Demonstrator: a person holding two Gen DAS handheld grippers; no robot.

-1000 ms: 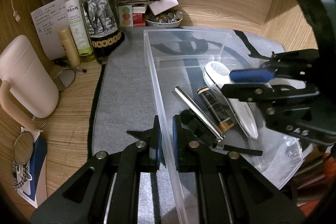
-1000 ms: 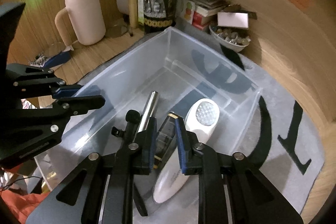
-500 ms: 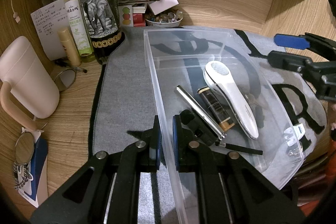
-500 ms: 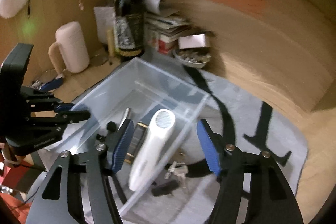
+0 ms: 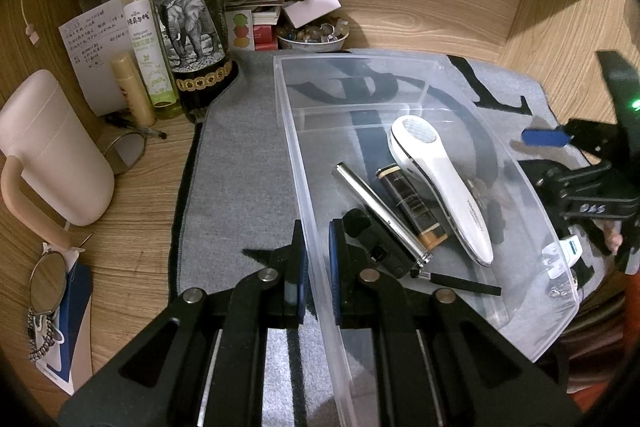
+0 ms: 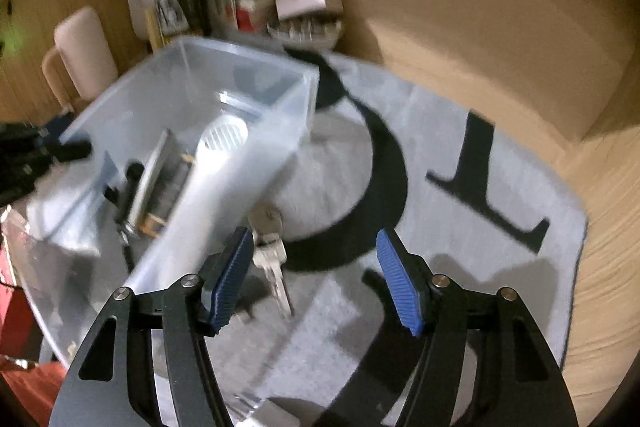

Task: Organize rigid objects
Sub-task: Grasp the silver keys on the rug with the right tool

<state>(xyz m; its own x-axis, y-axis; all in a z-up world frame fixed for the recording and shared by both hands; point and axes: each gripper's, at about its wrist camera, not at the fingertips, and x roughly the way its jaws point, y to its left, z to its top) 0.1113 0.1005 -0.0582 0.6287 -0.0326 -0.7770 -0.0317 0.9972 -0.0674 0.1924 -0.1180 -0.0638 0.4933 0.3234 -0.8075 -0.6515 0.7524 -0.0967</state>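
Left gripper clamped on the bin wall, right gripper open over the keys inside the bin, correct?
Not quite. The silver keys lie on the grey mat outside the clear plastic bin, as the right wrist view shows. Left gripper clamped and right gripper open are correct.

The left wrist view sits low and close at the bin's (image 5: 304,187) left wall, facing the back clutter across the mat (image 5: 240,163). The right wrist view, blurred, looks down from higher, outside the bin's (image 6: 224,195) right wall, over the mat (image 6: 460,155). Both share the bin and its contents.
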